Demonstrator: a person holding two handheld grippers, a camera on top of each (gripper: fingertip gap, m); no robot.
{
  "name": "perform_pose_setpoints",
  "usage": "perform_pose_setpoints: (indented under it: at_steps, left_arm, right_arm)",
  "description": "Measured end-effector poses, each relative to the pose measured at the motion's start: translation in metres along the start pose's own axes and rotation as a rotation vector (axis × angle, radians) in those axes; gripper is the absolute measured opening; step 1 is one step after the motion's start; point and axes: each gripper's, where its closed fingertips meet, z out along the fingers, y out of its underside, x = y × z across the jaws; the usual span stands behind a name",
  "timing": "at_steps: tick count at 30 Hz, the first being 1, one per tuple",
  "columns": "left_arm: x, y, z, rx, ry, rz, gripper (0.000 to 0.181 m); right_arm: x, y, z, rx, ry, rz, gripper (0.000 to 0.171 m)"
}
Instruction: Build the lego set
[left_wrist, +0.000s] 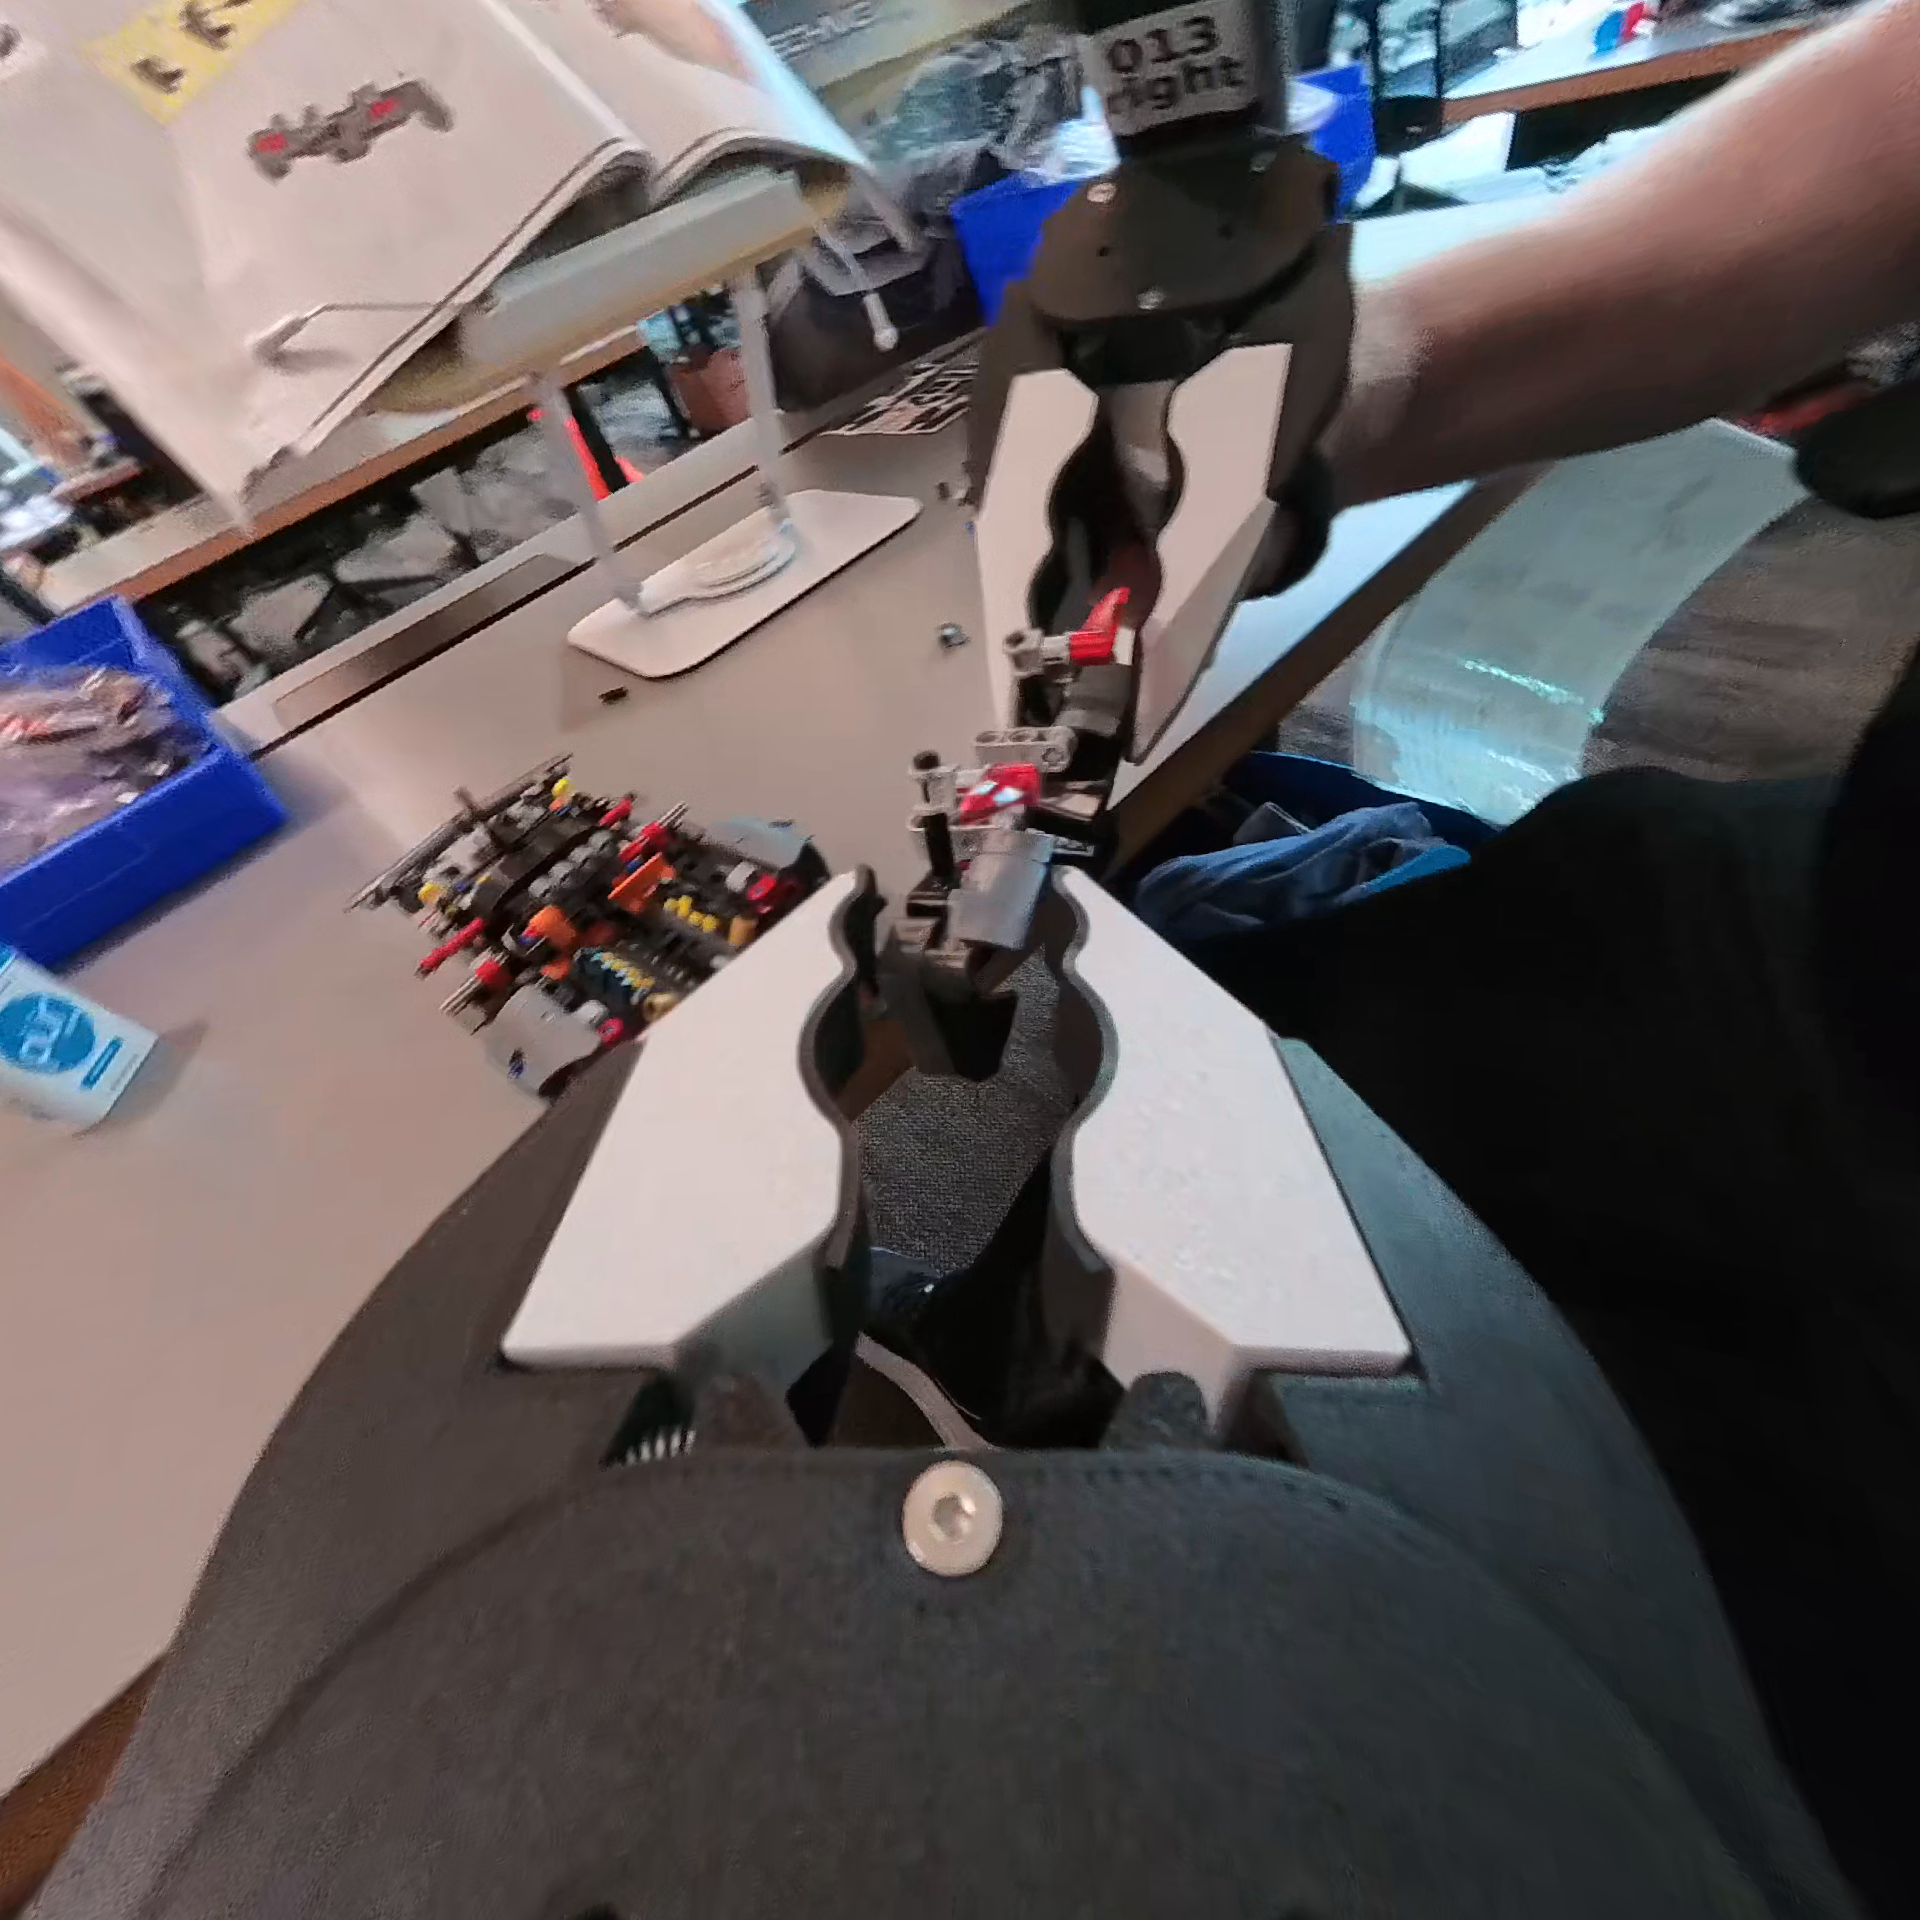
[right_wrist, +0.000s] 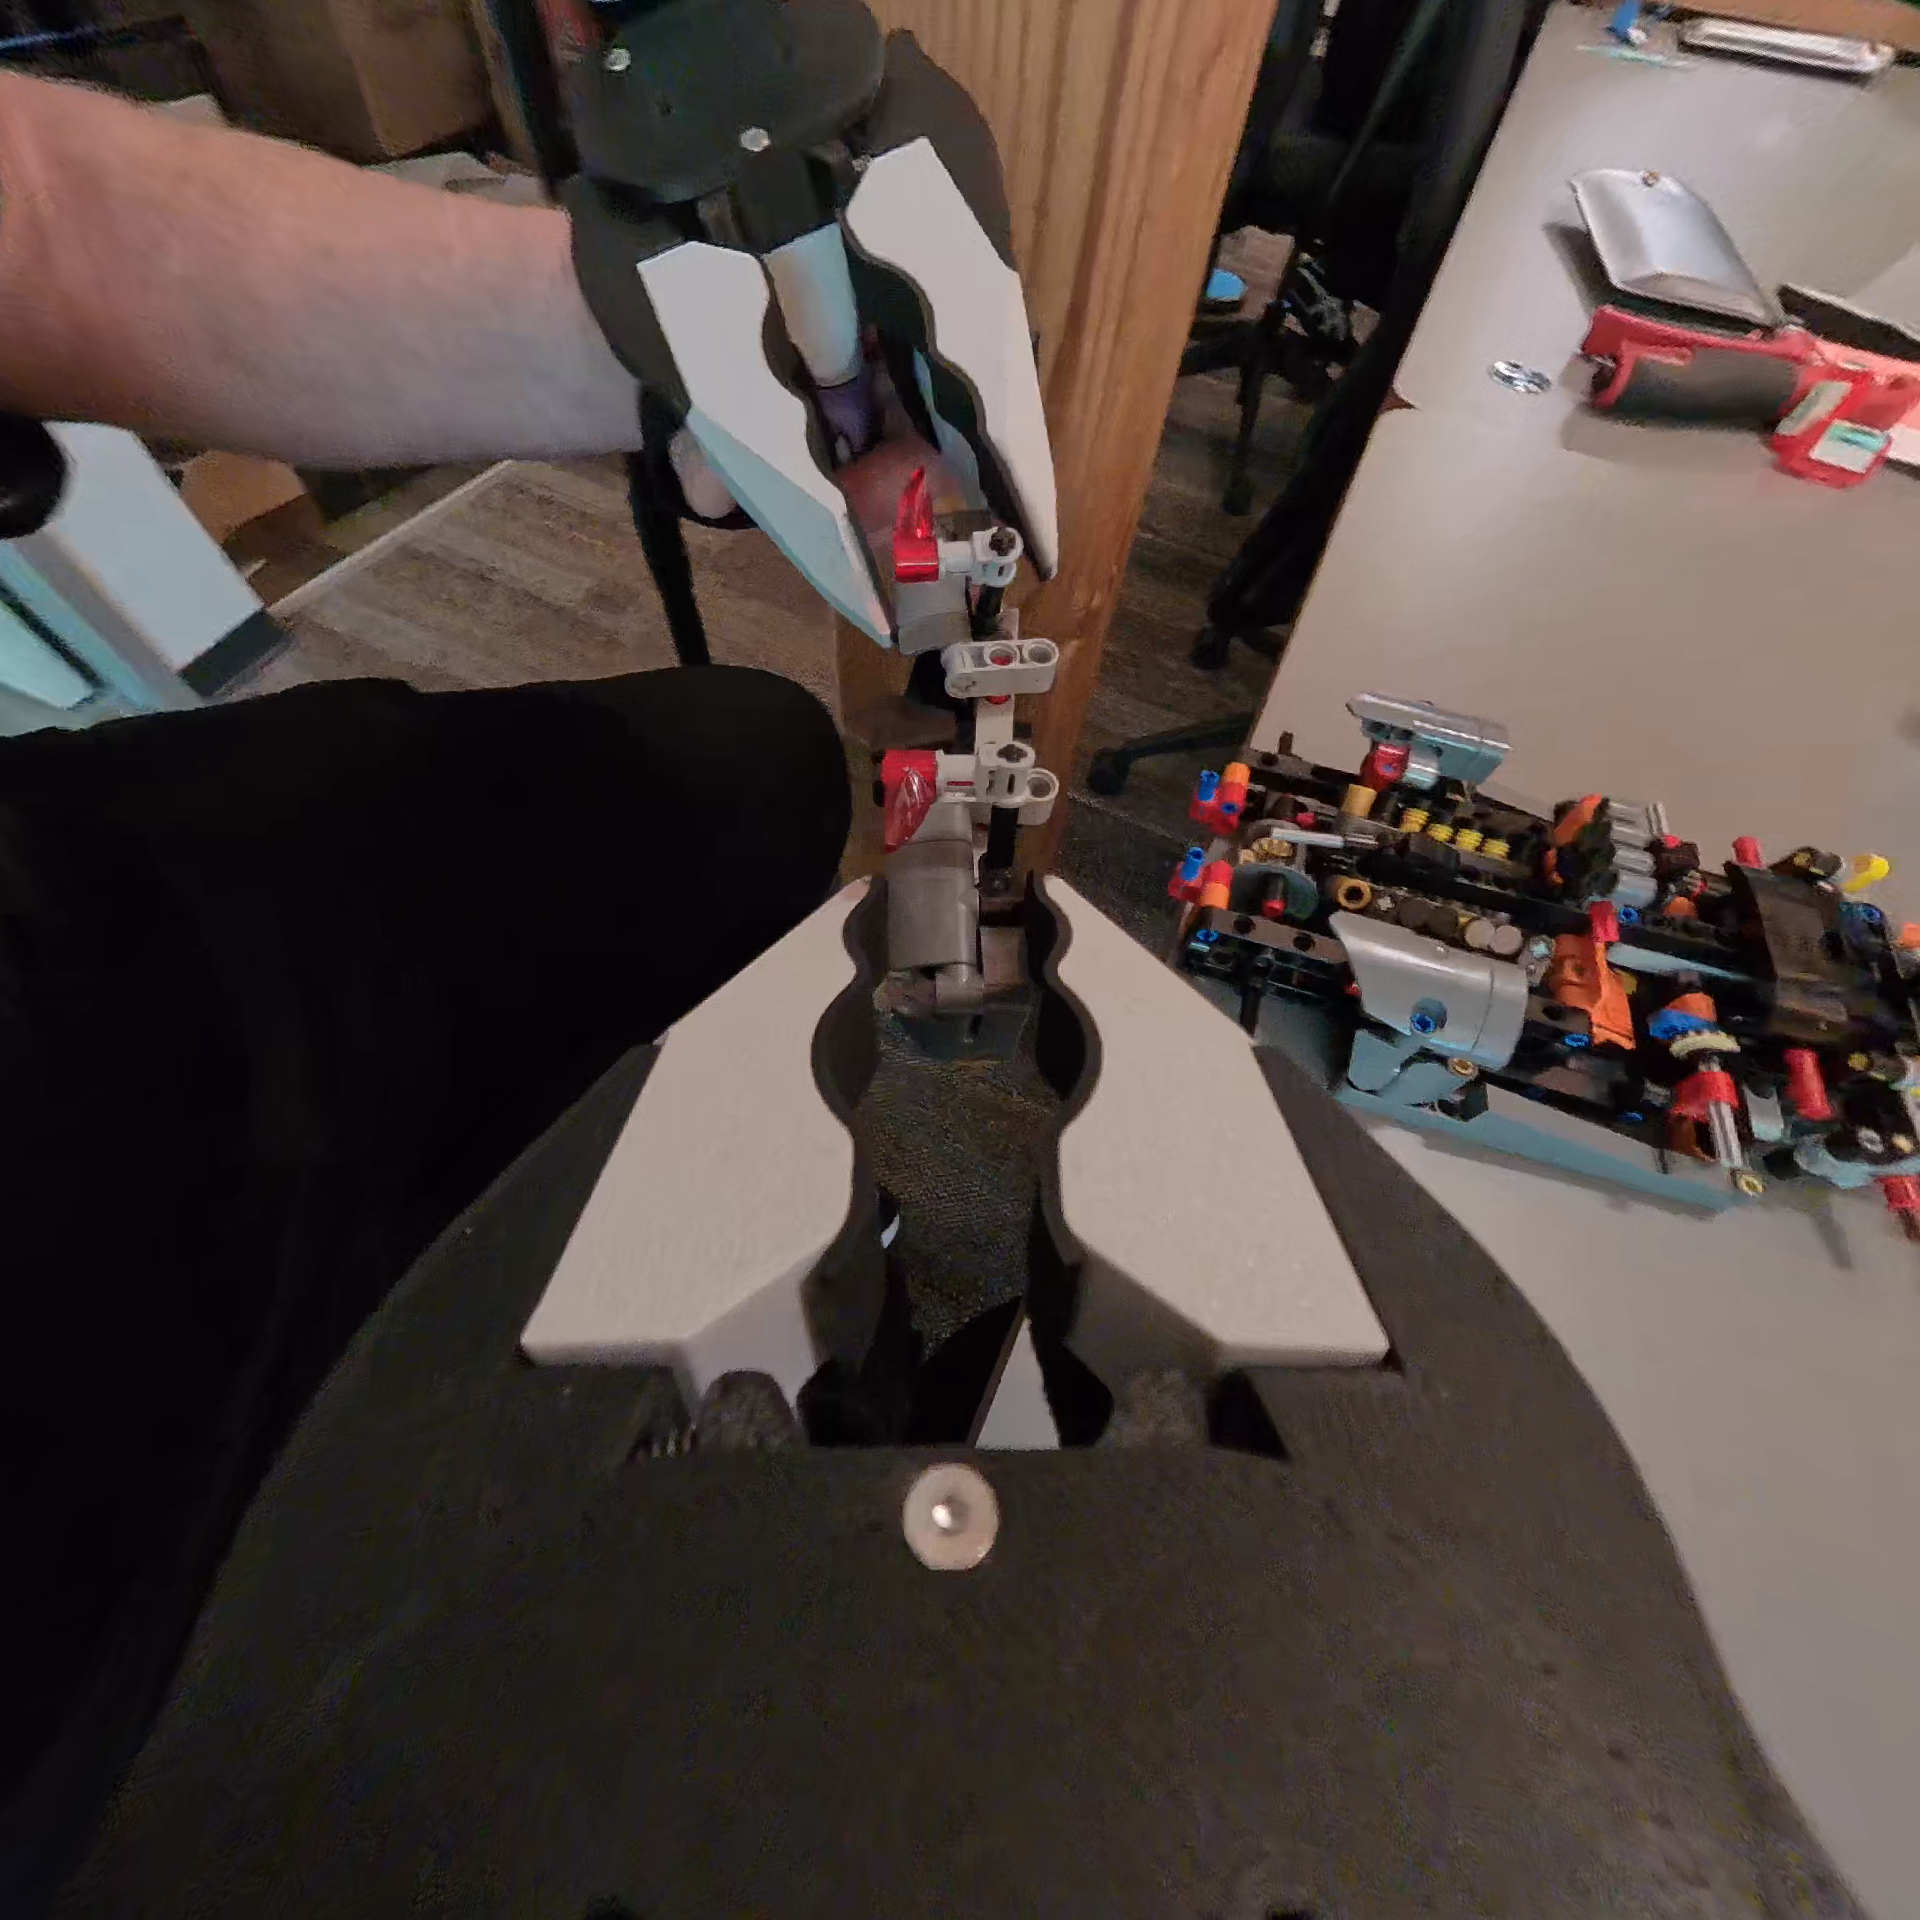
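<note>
Left wrist view: my left gripper points toward 12 o'clock, its white fingers closed onto the near end of a small lego sub-assembly of grey, black and red pieces. At 12 to 1 o'clock my right gripper comes in from the opposite side, clamped on the far end of the same sub-assembly, so the piece is held in the air between the two tools, beyond the table edge. A forearm enters from 2 o'clock behind that gripper.

On the table at 10 o'clock lies the larger lego chassis, dark with red, orange and yellow pins, well apart from both grippers. An open instruction booklet rests on a white stand at 11 o'clock; a blue bin sits at 9 o'clock.

Right wrist view: my right gripper grips the grey lower block of the sub-assembly, which runs upright toward 12 o'clock into the left gripper, closed on its upper end. The chassis lies on the table at 3 o'clock. A wooden post stands behind the piece at 12 o'clock.
</note>
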Motion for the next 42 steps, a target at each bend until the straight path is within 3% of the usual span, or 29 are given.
perform_pose_setpoints:
  at_steps: [3, 8, 12, 17, 25, 28, 32, 42]
  left_arm:
    - [-0.024, 0.01, -0.009, 0.027, -0.105, -0.116, 0.034]
    - [-0.034, 0.054, -0.02, -0.036, -0.218, -0.481, 0.052]
    - [-0.032, 0.061, -0.015, 0.069, -0.165, -0.783, 0.046]
    - [-0.038, 0.06, -0.003, 0.152, -0.05, -0.992, 0.042]
    - [-0.051, 0.08, -0.007, 0.199, -0.094, -1.162, 0.055]
    - [-0.048, 0.081, -0.013, 0.291, -0.077, -1.283, 0.055]
    - [-0.036, 0.067, 0.006, 0.327, -0.014, -1.318, 0.06]
    - [-0.051, 0.079, 0.014, 0.416, -0.093, -1.374, 0.053]
  right_arm:
    - [0.012, 0.005, 0.007, -0.015, 0.074, 0.02, 0.024]
    - [0.021, 0.01, 0.016, 0.008, 0.155, 0.072, 0.024]
    - [0.021, 0.017, 0.027, -0.011, 0.183, 0.077, 0.024]
    - [0.027, 0.02, 0.038, -0.042, 0.237, 0.058, 0.023]
    - [0.038, 0.013, 0.04, 0.0, 0.284, 0.046, 0.024]
    - [0.039, 0.012, 0.041, 0.002, 0.283, 0.058, 0.023]
    - [0.039, 0.011, 0.045, 0.001, 0.277, 0.047, 0.024]
    - [0.037, 0.015, 0.05, -0.037, 0.238, 0.05, 0.024]
